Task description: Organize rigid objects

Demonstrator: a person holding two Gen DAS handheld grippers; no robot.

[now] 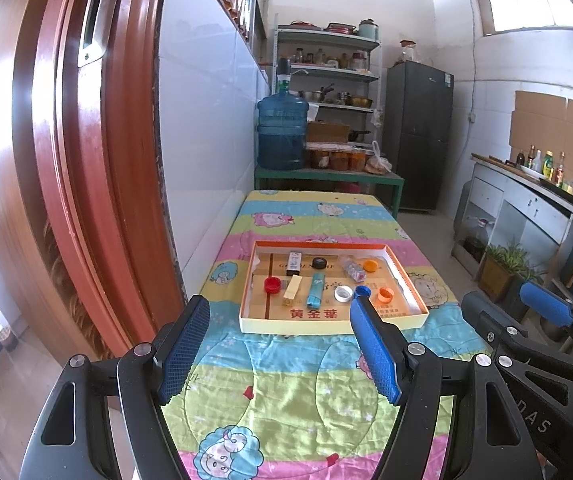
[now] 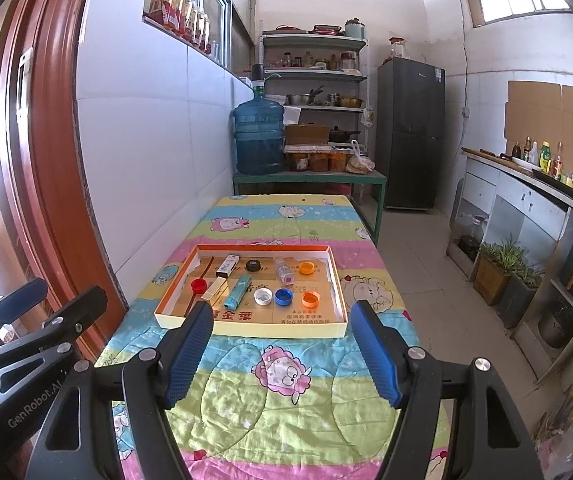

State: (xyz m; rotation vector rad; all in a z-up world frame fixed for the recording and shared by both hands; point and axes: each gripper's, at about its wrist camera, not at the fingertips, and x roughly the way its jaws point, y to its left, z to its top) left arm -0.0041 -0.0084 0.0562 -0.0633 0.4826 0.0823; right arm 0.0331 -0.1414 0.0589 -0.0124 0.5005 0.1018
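left tool: left tool (image 1: 280, 344) spread wide, blue pads holding nothing, hanging over the near part of the table, short of the tray
right tool: right tool (image 2: 282, 350) also spread wide, nothing between its fingers, over the near part of the table; seen at the right edge of the left wrist view (image 1: 546, 312)
table: table (image 2: 246, 412) covered with a striped cartoon cloth
tray: shallow cardboard tray (image 2: 340, 292) lying flat mid-table, beyond both tools
tray front row: red cap (image 2: 198, 285), cream lighter (image 2: 215, 289), teal lighter (image 2: 237, 291), white cap (image 2: 262, 296), blue cap (image 2: 283, 297), orange cap (image 2: 310, 299), each apart from the next
tray back row: white-and-black lighter (image 2: 227, 265), black cap (image 2: 252, 265), small clear bottle (image 2: 285, 271) on its side, second orange cap (image 2: 307, 267)
left side: red-brown door (image 1: 86, 160) and white tiled wall
beyond the table: blue water jug (image 2: 259, 138) on a green bench, shelf rack, dark fridge (image 2: 410, 132)
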